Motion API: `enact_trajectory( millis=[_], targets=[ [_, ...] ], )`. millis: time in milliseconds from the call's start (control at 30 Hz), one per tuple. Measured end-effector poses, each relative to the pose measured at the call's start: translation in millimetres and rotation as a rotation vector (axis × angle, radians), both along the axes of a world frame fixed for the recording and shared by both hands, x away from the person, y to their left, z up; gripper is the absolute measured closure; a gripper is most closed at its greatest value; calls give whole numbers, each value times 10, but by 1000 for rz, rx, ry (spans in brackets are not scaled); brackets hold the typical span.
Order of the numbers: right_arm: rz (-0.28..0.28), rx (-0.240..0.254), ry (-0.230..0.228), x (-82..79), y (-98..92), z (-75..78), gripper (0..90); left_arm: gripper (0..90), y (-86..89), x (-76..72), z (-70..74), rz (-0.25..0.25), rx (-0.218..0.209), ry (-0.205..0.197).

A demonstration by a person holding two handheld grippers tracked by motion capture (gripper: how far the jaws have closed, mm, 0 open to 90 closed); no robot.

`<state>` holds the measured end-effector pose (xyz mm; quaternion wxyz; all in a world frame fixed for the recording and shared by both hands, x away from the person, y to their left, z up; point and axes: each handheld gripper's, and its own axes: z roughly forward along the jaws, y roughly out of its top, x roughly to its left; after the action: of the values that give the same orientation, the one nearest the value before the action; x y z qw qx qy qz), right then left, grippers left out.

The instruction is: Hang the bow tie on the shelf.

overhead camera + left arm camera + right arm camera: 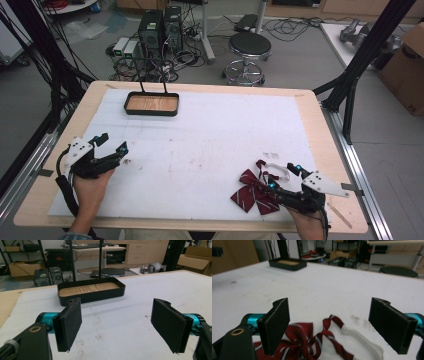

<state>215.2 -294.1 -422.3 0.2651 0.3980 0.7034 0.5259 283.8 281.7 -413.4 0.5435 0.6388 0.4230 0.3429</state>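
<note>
A dark red bow tie [252,194] with thin white stripes lies on the white mat near the front right, a white strap [278,169] trailing from it. My right gripper [281,176] sits low just right of it, jaws open and wide apart. In the right gripper view the bow tie [303,340] and strap [362,343] lie low between the open jaws of the right gripper [331,317], with neither pad pressing on them. My left gripper [114,143] rests at the left of the mat, open with nothing between its jaws. In its own view the left gripper [117,317] faces bare mat.
A black tray [151,111] with a wooden floor and a tall wire handle stands at the far left of the mat; it also appears as the tray [100,297] ahead of the left jaws. Beyond the table stand a stool [249,47] and computer towers [161,27].
</note>
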Motion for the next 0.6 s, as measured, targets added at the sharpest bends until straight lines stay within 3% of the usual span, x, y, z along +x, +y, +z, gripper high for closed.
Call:
enact_trajectory(
  millis=[67,200,267,467,600],
  targets=[
    [12,-18,12,-3,15,-20,232,249,-1,0,-2,5,3,-6],
    [52,-52,78,-3,105,-133,294,250,1,-7,3,6,5,-11],
    [57,-58,89,10,118,-154,312,249,2,-10,4,6,6,-13],
    [54,-97,213,92,194,-231,409,248,9,-7,1,13,8,-14],
    [54,-114,244,133,232,-247,432,248,7,-5,1,14,12,-15]
  ],
)
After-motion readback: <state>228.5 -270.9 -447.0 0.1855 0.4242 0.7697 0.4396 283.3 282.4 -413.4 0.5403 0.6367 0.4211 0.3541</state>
